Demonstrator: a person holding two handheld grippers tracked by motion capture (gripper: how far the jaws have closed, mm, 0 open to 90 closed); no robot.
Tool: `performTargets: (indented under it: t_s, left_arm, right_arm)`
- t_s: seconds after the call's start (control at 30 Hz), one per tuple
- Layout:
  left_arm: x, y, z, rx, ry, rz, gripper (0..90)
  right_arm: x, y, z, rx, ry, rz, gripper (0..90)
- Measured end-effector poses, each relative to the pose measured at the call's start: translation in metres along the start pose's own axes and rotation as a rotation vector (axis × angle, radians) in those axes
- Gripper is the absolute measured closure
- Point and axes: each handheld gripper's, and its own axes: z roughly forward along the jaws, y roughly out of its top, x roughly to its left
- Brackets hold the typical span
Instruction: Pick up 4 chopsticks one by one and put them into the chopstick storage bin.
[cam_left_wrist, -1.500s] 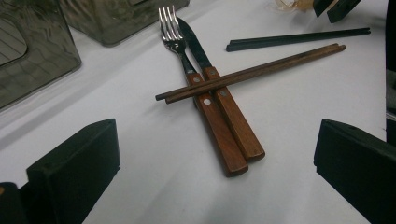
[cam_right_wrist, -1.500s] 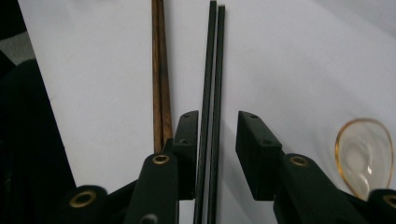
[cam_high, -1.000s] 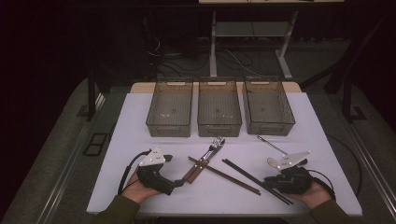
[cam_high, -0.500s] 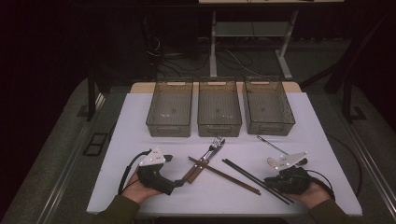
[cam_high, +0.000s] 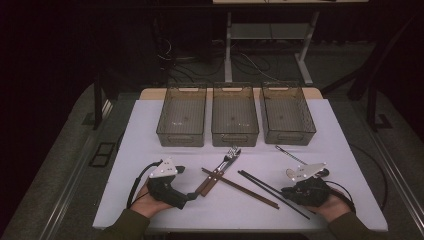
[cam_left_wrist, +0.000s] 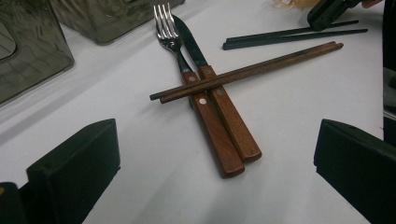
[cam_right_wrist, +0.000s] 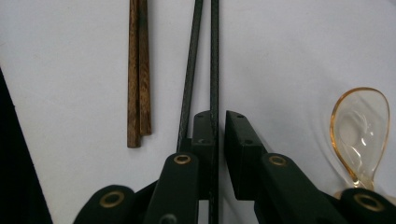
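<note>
Lettering or brand marks are nowhere legible on the cutlery or the three smoky plastic bins (cam_high: 235, 117) at the far side of the white table (cam_high: 150, 135). At the right, the right gripper (cam_right_wrist: 219, 122) has its jaws drawn nearly together around one of the black chopsticks (cam_right_wrist: 214, 56), its twin passing just outside the left jaw, beside the brown wooden chopsticks (cam_right_wrist: 139, 70) and an amber spoon (cam_right_wrist: 359, 130). Opposite, the left gripper (cam_left_wrist: 215, 154) rests wide open and empty-jawed, facing the wooden-handled fork (cam_left_wrist: 205, 112) and knife (cam_left_wrist: 229, 116), which lie crossed under the brown pair.
</note>
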Motion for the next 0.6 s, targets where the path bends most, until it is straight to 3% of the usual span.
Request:
performTargets:
  t_s: [0.6]
  left_arm:
    - [-0.0004,0.0000,0.0003,0.001,-0.002,0.001,0.0]
  right_arm:
    - [-0.0013,-0.0003,0.0016,-0.012,0.008,0.020,85.5]
